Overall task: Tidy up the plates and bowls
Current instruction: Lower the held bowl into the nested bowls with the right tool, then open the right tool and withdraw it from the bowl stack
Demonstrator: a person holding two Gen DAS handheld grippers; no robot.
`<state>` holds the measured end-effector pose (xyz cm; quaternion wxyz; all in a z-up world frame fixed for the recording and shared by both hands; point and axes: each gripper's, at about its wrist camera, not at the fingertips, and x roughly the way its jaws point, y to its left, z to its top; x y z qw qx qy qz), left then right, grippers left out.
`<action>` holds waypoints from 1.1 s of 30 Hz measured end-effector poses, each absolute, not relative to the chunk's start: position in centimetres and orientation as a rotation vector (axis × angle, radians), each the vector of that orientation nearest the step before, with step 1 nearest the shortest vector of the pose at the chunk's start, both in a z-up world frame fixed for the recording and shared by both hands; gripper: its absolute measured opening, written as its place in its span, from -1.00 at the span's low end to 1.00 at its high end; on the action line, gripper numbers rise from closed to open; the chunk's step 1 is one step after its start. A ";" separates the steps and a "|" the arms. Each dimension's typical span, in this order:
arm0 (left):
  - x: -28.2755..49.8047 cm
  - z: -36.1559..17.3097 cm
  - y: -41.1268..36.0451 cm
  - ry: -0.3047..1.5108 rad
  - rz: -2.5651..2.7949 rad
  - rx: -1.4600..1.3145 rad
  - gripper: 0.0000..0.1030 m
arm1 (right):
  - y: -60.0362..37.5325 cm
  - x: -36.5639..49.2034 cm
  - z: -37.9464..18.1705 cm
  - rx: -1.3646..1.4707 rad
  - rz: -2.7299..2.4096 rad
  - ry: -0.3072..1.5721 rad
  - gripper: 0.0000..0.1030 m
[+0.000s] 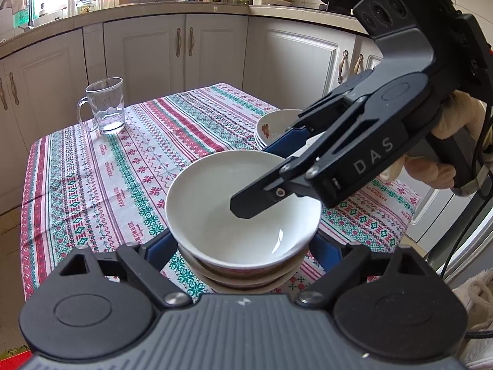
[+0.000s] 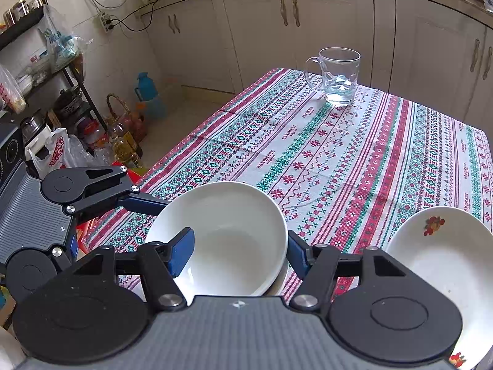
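A white bowl (image 1: 243, 209) tops a small stack of bowls (image 1: 246, 277) near the table's front edge; it also shows in the right wrist view (image 2: 222, 240). My left gripper (image 1: 243, 246) is open, its blue fingers on either side of the stack. My right gripper (image 2: 237, 249) straddles the top bowl's rim, one finger (image 2: 181, 252) inside, the other outside; the jaws stand apart. It shows from the side in the left wrist view (image 1: 255, 185). A stack of flower-printed plates (image 1: 274, 129) sits behind, and is seen in the right wrist view (image 2: 440, 262).
A glass mug (image 1: 106, 106) with a little water stands at the table's far left corner, also in the right wrist view (image 2: 337, 75). A patterned tablecloth (image 1: 123, 166) covers the table. Kitchen cabinets (image 1: 172, 49) run behind. Bottles and bags (image 2: 117, 141) crowd the floor beside the table.
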<state>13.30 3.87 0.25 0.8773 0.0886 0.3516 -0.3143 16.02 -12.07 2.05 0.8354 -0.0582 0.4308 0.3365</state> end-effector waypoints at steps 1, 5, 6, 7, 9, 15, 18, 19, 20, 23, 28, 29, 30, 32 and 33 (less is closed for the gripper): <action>13.4 0.2 3.8 0.734 -0.656 0.190 0.81 | -12.1 16.0 2.0 -0.125 0.713 0.912 0.35; 13.1 0.1 3.5 0.729 -0.655 0.220 0.83 | -12.0 15.9 2.0 -0.134 0.712 0.906 0.35; 13.1 0.1 3.5 0.729 -0.656 0.223 0.83 | -12.0 15.9 2.0 -0.134 0.712 0.904 0.35; 13.1 0.1 3.5 0.729 -0.656 0.223 0.83 | -12.0 15.9 2.0 -0.132 0.712 0.904 0.36; 13.1 0.1 3.6 0.729 -0.659 0.223 0.83 | -12.1 15.9 2.0 -0.129 0.712 0.903 0.36; 12.8 0.2 3.7 0.719 -0.664 0.229 0.84 | -12.0 15.7 2.2 -0.125 0.722 0.885 0.61; 12.7 0.2 3.9 0.716 -0.662 0.233 0.84 | -12.1 15.4 2.6 -0.126 0.714 0.853 0.86; 12.6 0.3 3.9 0.713 -0.661 0.235 0.84 | -12.1 15.4 2.7 -0.126 0.714 0.844 0.91; 12.4 0.4 4.0 0.710 -0.663 0.236 0.84 | -12.2 15.3 2.8 -0.126 0.713 0.838 0.96; 12.0 0.7 4.4 0.693 -0.667 0.238 0.85 | -12.4 14.9 3.0 -0.134 0.707 0.807 1.00; 11.0 1.2 5.2 0.645 -0.663 0.250 0.90 | -13.0 13.6 3.2 -0.189 0.691 0.743 1.00; 10.9 1.2 5.2 0.642 -0.662 0.259 0.90 | -13.2 13.1 3.3 -0.206 0.690 0.723 1.00; 10.7 1.2 5.4 0.642 -0.661 0.267 0.90 | -13.3 12.7 3.3 -0.222 0.684 0.705 1.00; 10.5 1.1 5.6 0.651 -0.660 0.271 0.91 | -13.5 11.7 3.4 -0.259 0.678 0.673 1.00; 10.5 1.1 5.7 0.659 -0.657 0.271 0.91 | -13.6 11.1 3.3 -0.283 0.675 0.660 1.00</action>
